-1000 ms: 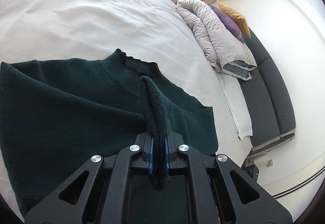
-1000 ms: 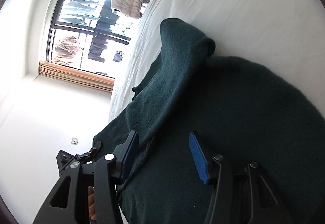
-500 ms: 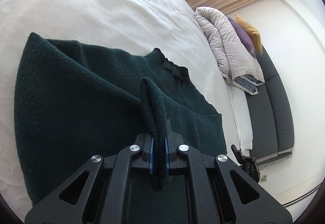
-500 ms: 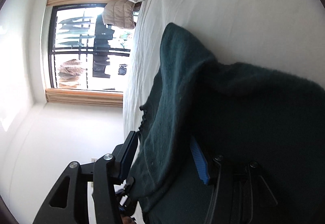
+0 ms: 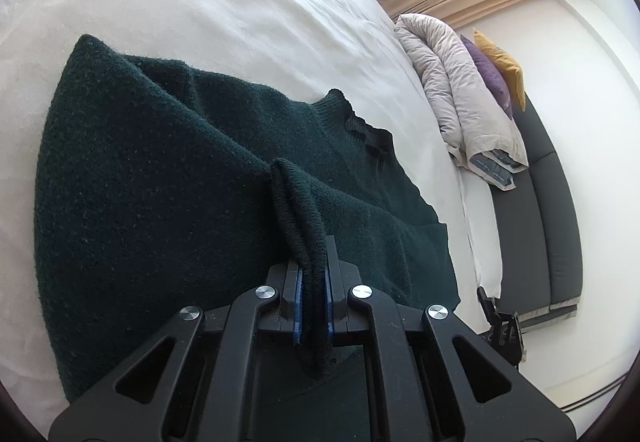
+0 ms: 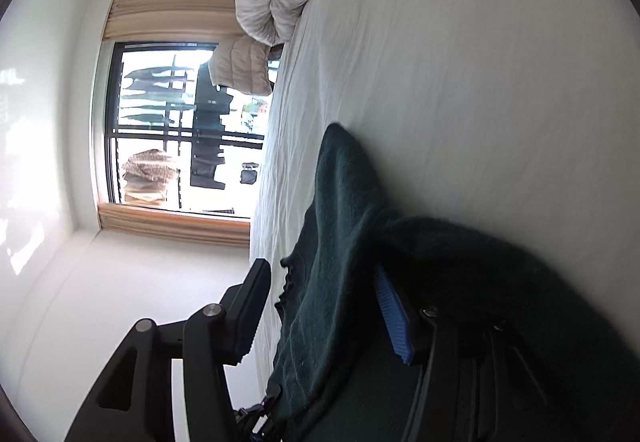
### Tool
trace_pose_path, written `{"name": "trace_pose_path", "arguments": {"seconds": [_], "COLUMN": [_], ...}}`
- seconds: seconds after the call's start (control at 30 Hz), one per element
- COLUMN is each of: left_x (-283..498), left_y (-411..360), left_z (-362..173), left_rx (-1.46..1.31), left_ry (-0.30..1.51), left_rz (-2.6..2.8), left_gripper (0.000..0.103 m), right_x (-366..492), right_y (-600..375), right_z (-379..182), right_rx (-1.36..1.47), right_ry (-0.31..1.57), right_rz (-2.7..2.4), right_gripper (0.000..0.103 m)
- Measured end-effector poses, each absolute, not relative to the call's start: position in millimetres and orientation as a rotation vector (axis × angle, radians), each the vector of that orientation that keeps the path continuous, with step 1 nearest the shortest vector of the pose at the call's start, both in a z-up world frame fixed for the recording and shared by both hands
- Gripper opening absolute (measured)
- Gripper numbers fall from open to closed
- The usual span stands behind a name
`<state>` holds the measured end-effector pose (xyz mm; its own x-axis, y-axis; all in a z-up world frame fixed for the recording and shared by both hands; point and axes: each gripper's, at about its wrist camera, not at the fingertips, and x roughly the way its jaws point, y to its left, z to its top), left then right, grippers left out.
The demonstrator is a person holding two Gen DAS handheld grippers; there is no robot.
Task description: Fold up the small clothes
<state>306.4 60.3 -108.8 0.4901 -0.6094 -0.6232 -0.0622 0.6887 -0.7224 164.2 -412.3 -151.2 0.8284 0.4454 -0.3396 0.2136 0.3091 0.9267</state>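
Note:
A dark green knit sweater (image 5: 160, 177) lies on the white bed (image 5: 208, 1), its collar toward the far side. My left gripper (image 5: 312, 278) is shut on a ribbed edge of the sweater and holds that fold up over the body. In the right wrist view the sweater (image 6: 344, 242) fills the lower right, partly lifted off the bed (image 6: 480, 61). My right gripper (image 6: 324, 306) is open, with the raised fold of sweater hanging between its blue-padded fingers (image 6: 394, 318).
A folded grey duvet (image 5: 460, 89) with purple and yellow cushions lies at the bed's far end. A dark grey sofa (image 5: 560, 234) runs beside the bed. A window with beige curtains (image 6: 168, 133) is on the far wall.
My left gripper has carried the held edge across the sweater, so the folded part now covers more of the body. The right gripper has stayed open and swung, the window coming into fuller view.

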Motion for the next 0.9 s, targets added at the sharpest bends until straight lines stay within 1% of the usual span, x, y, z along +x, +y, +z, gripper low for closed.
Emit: {"name": "trace_pose_path", "arguments": {"seconds": [0.13,0.2,0.23,0.27,0.63,0.8,0.9], "left_x": [307,307,306,306,292,296,298], "left_y": [57,58,58,59,61,60,61], "left_z": [-108,-109,-110,-110,-114,-123,-125], "left_rx": [-0.741,-0.736,-0.736,-0.734,-0.754,-0.746,-0.747], "left_ry": [1.026,1.027,1.027,1.027,1.032,1.039,1.027], "left_rz": [-0.373,-0.374,-0.374,-0.376,-0.379,-0.374,-0.379], "left_gripper": [0.007,0.007,0.007,0.007,0.007,0.007,0.008], "right_x": [191,200,201,199,174,176,173], "right_y": [-403,-407,-412,-417,-425,-424,-424], "right_z": [-151,-155,-158,-160,-156,-163,-162], "right_rx": [1.225,1.203,1.203,1.216,1.174,1.125,1.091], "right_ry": [0.675,0.711,0.725,0.723,0.671,0.719,0.714], "right_rz": [0.157,0.123,0.105,0.096,0.071,0.027,0.018], "right_gripper": [0.058,0.035,0.018,0.009,0.007,0.007,0.005]}}
